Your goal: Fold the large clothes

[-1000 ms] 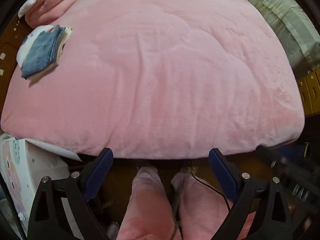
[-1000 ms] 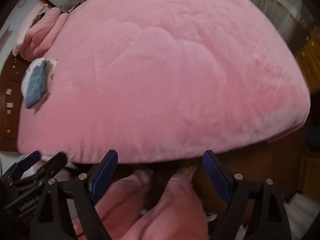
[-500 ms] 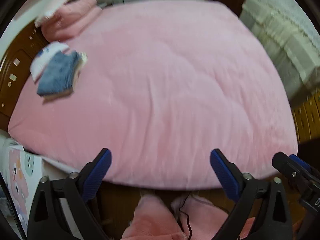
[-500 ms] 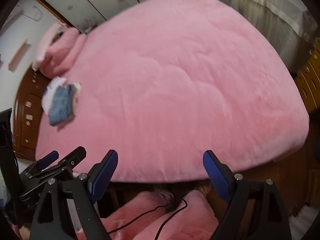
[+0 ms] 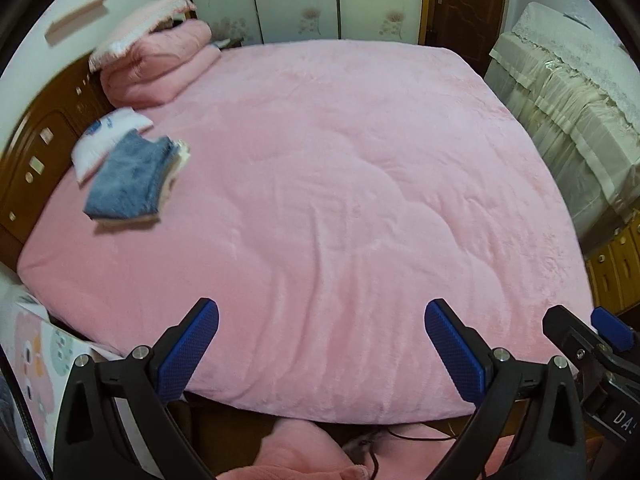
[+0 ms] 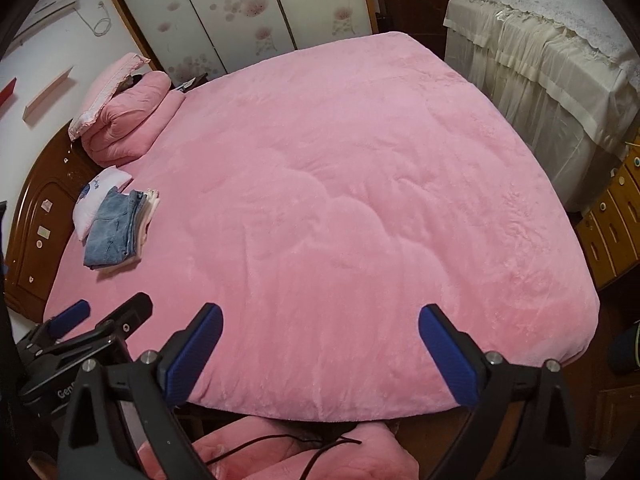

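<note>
A pink plush blanket (image 5: 340,200) (image 6: 352,200) lies spread flat over the whole bed. Folded jeans (image 5: 128,180) (image 6: 112,228) top a small stack of folded clothes near the headboard, beside a white folded piece (image 5: 104,136). My left gripper (image 5: 320,312) hangs open above the blanket's near edge with nothing between its blue pads. My right gripper (image 6: 320,314) hovers over the same edge to the right; its jaws are opening and nothing is between them. Each gripper shows at the edge of the other's view: the right gripper (image 5: 592,332) and the left gripper (image 6: 100,328).
A folded pink quilt (image 5: 156,68) and a pillow sit at the bed's far left corner by the wooden headboard (image 5: 36,148). Cream-draped furniture (image 5: 568,92) and wooden drawers (image 5: 616,272) line the right side. The person's pink-trousered legs (image 5: 304,452) and a black cable are below.
Both grippers have risen and tipped upward, so the whole bed, wardrobe doors and walls now show. The right gripper's jaws stand slightly wider. The blanket and folded stack have not moved.
</note>
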`<state>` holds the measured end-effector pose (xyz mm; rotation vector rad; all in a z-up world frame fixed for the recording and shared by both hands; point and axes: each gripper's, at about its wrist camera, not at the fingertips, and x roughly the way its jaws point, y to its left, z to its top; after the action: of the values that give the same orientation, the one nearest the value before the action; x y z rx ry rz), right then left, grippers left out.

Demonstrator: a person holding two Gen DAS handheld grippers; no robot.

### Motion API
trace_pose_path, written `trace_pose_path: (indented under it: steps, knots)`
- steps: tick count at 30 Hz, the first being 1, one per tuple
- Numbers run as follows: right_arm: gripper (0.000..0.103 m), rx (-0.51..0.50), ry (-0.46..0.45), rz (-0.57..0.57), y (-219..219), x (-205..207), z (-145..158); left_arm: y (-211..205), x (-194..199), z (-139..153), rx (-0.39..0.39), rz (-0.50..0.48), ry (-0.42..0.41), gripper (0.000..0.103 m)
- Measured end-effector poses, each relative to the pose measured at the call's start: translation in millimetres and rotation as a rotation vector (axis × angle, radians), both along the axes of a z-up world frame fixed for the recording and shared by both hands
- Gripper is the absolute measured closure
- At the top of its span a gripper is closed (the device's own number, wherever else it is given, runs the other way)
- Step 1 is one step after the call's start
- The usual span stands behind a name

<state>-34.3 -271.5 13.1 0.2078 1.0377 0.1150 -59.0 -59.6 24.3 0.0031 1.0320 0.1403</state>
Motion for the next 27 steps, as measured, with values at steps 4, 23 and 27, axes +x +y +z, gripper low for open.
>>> trace_pose_path:
  steps: [4, 23, 27]
  knots:
    - [0.0, -0.033, -0.007, -0.02, 9, -6, 3, -2, -2, 0, 0.013, -0.012, 0.0, 0.001]
    - [0.0, -0.105, -0.061, 0.022, 35, -14, 20, 17, -7, 5, -0.048, -0.008, -0.016, 0.001]
    - [0.0, -0.11, -0.067, 0.021, 38, -14, 21, 18, -5, 5, -0.049, -0.009, -0.016, 0.001]
